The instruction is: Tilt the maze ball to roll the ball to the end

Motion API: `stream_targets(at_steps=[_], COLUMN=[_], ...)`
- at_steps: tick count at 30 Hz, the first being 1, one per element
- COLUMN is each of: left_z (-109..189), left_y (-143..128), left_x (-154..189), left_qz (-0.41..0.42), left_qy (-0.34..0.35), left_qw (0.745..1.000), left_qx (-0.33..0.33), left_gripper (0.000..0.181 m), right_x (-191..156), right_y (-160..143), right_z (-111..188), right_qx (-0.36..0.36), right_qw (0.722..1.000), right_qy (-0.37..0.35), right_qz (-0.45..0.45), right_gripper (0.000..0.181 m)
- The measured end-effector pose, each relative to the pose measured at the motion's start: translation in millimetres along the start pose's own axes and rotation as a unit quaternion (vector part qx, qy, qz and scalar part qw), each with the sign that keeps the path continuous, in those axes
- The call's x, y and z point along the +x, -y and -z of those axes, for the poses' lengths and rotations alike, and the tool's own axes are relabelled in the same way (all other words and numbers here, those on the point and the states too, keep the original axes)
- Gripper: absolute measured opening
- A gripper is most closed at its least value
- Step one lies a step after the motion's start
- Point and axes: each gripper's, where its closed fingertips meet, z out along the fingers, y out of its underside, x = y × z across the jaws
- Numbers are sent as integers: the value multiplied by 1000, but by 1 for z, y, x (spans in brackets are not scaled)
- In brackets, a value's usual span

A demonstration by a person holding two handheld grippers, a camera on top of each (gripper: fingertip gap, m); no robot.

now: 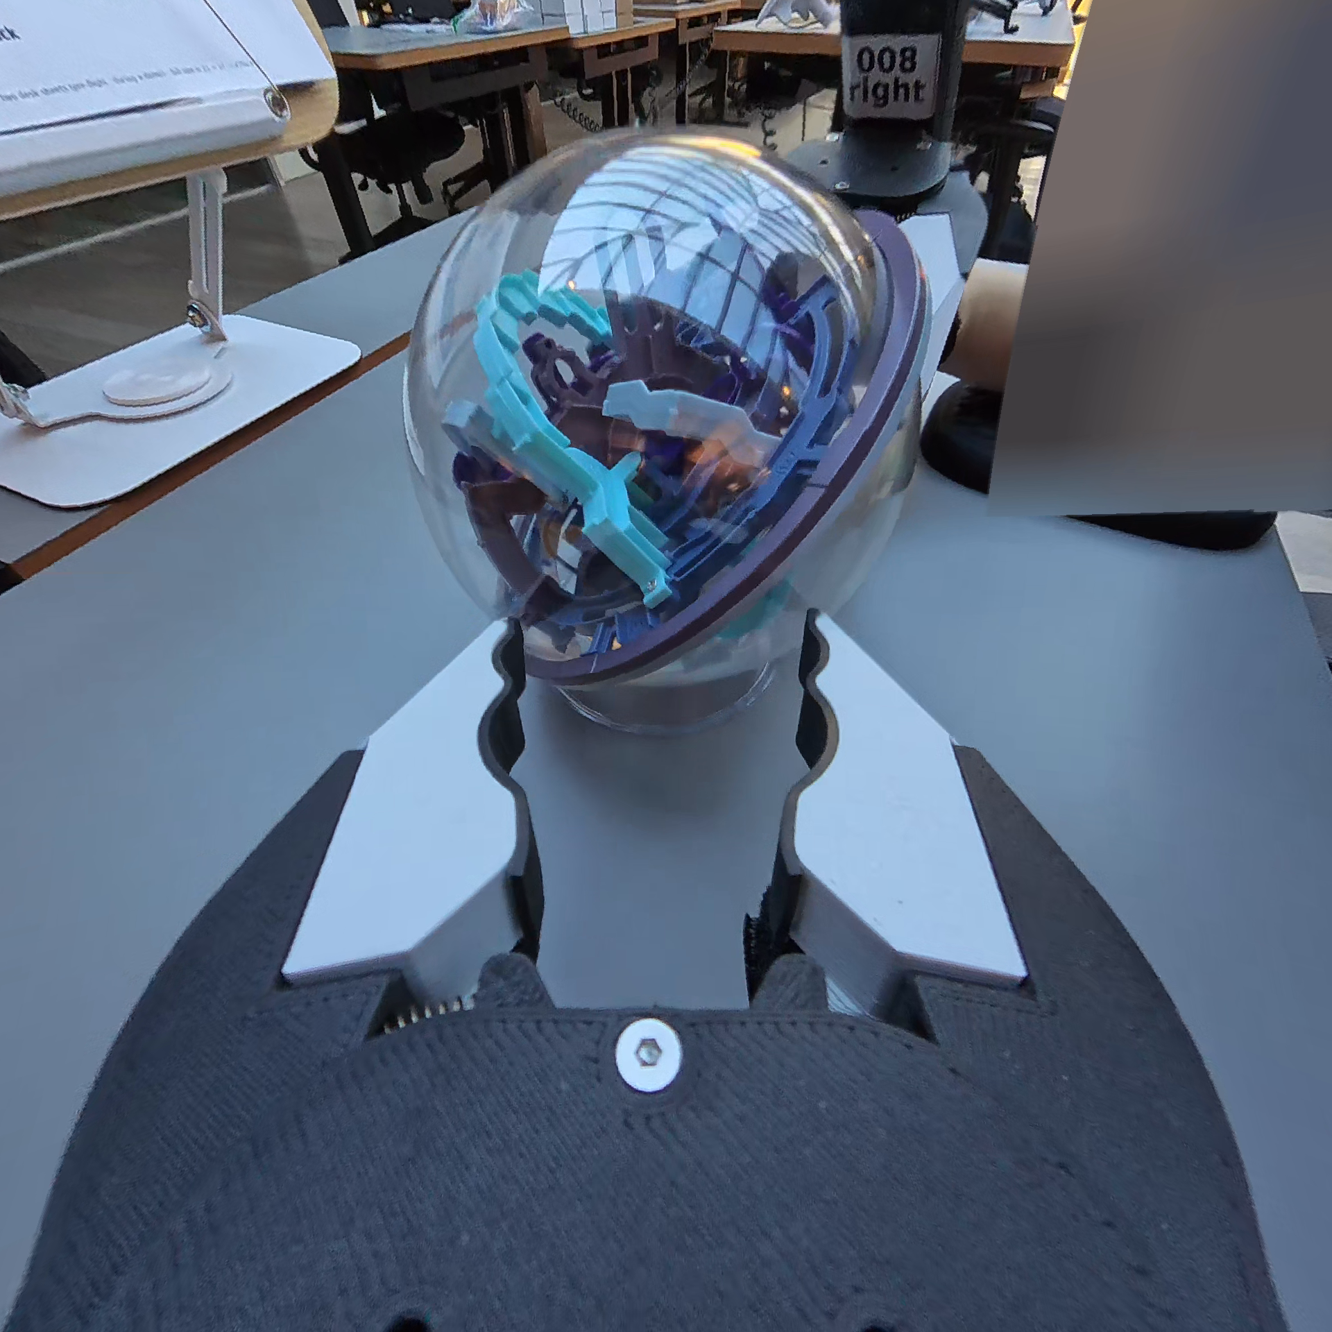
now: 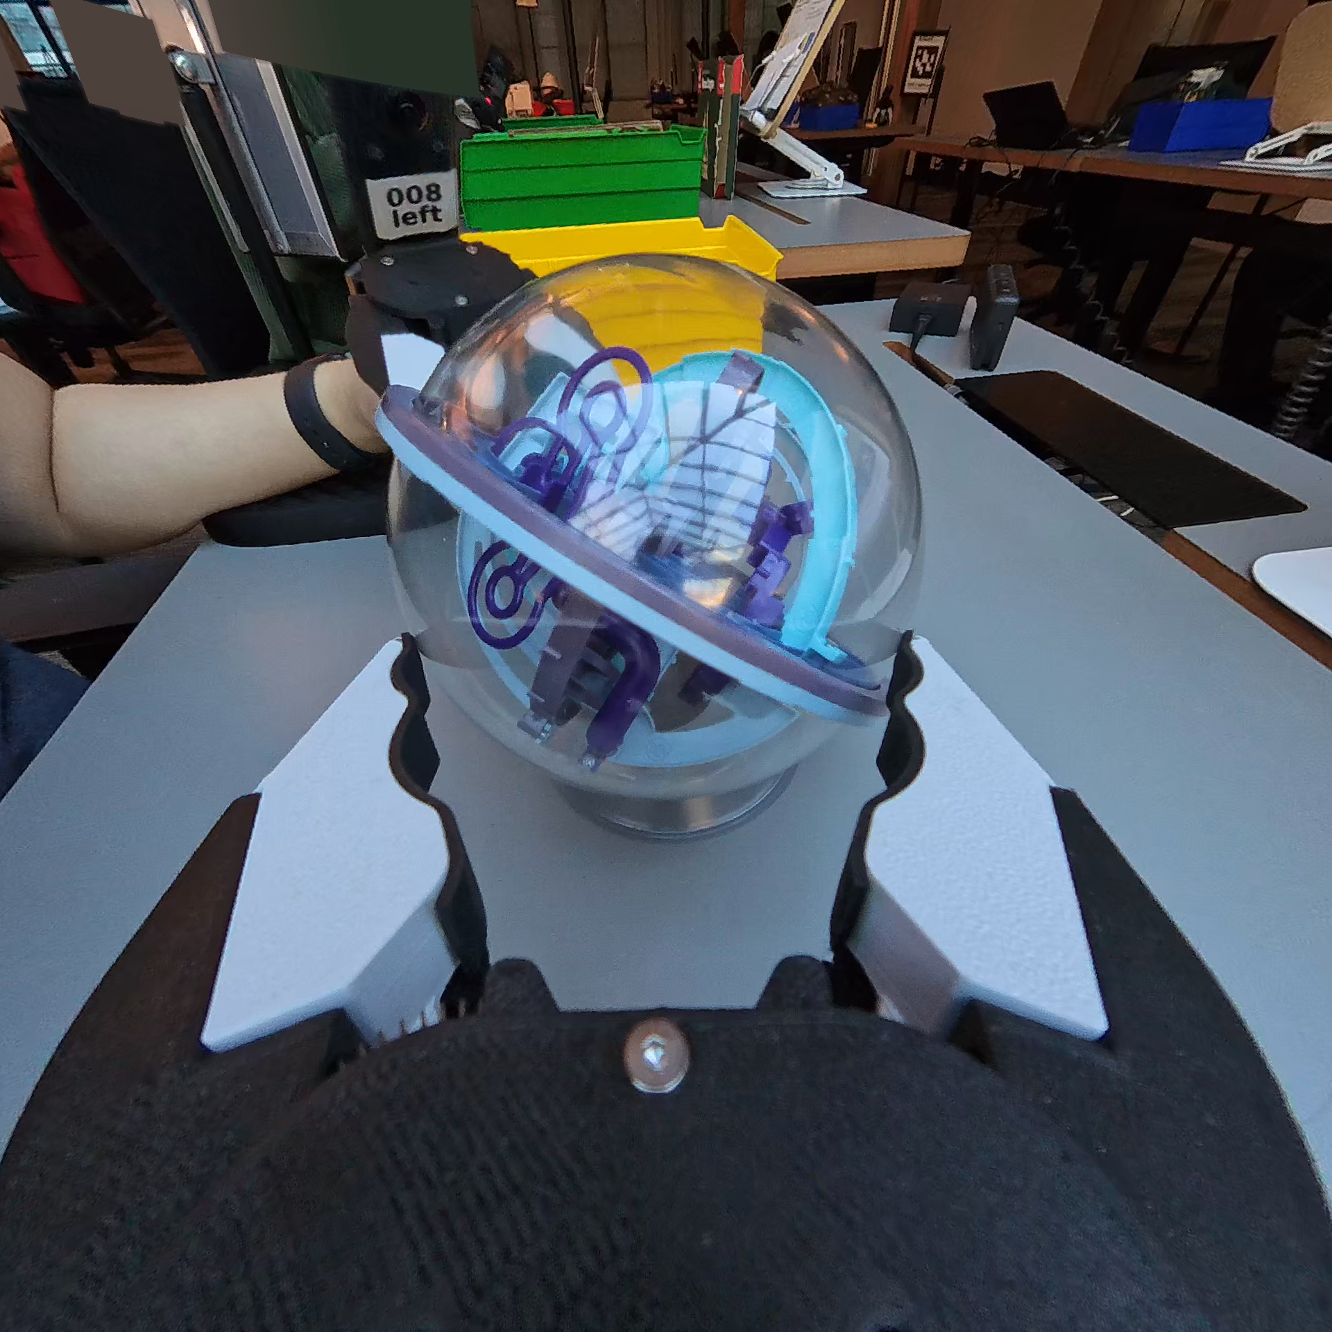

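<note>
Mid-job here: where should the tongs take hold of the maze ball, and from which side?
Grip the maze ball across its clear shell, one set of tongs at each opposite side, as now: left tongs, right tongs. The shell is smooth and round, so the wavy pads should straddle the tilted purple rim, which probably resists slipping. It sits on a clear stand.

The maze ball [image 1: 663, 432] sat tilted on a stand [image 1: 659, 703] on the surface [image 1: 216, 649], between the left claw [image 1: 659, 634] and the right claw [image 2: 652, 649], which faced each other from opposite sides. Stacked bins [image 2: 584, 173] stood behind it in the right wrist view.
</note>
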Motion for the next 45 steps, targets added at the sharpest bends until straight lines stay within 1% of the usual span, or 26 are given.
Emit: stream_targets(at_steps=[2,4,8,11,13,15,16,17,19,22,26,29,32,35,38,41,45], left_z=[-4,-4,6,11,9,4,2,0,-2,-5,-15,-21,-30,-35,-33,-31,-25], left_y=[-8,-9,8,25,34,41,42,41,39,42,42,38,28,21,18,23,37], left_x=[0,1,2,0,2,2,-1,-6,-12,-17,-20,-13,-9,-5,-2,1,5], left_qz=[-5,-10,22,61,80,95,101,108,127,148,122,114,118,104,99,90,67], left_qy=[1,4,-13,-24,-42,-57,-63,-67,-87,-131,-173,-228,-254,-249,-243,-232,-221], left_qw=[1000,1000,999,996,993,991,990,989,986,978,976,967,960,963,965,969,972], left_qx=[-22,-26,22,59,74,81,80,74,61,67,49,30,0,-3,-2,14,40], left_gripper=[75,76,81,98,107,115,119,124,134,138,147,149,146,152,152,152,152], right_x=[0,-1,-1,-1,-1,4,4,4,4,0,-5,-5,-8,-6,-8,-8,-10], right_y=[2,1,1,1,1,0,0,-1,-6,-15,-28,-40,-36,-32,-30,-22,-3], right_z=[1,1,0,-1,-3,-6,-8,-9,-11,-12,-21,-30,-36,-35,-34,-31,-25], right_qx=[2,2,3,1,-1,-8,-8,-10,-18,-23,-31,-51,-39,-38,-45,-42,-33], right_qw=[1000,1000,1000,1000,1000,999,999,998,995,990,982,977,979,980,983,985,987], right_qy=[-2,-2,-3,-7,-11,-33,-41,-52,-76,-102,-141,-171,-164,-171,-163,-158,-158], right_qz=[5,6,11,12,6,-18,-32,-42,-58,-94,-120,-113,-118,-93,-74,-49,-4], right_gripper=[127,126,127,127,128,142,149,152,153,154,154,154,151,150,150,149,148])
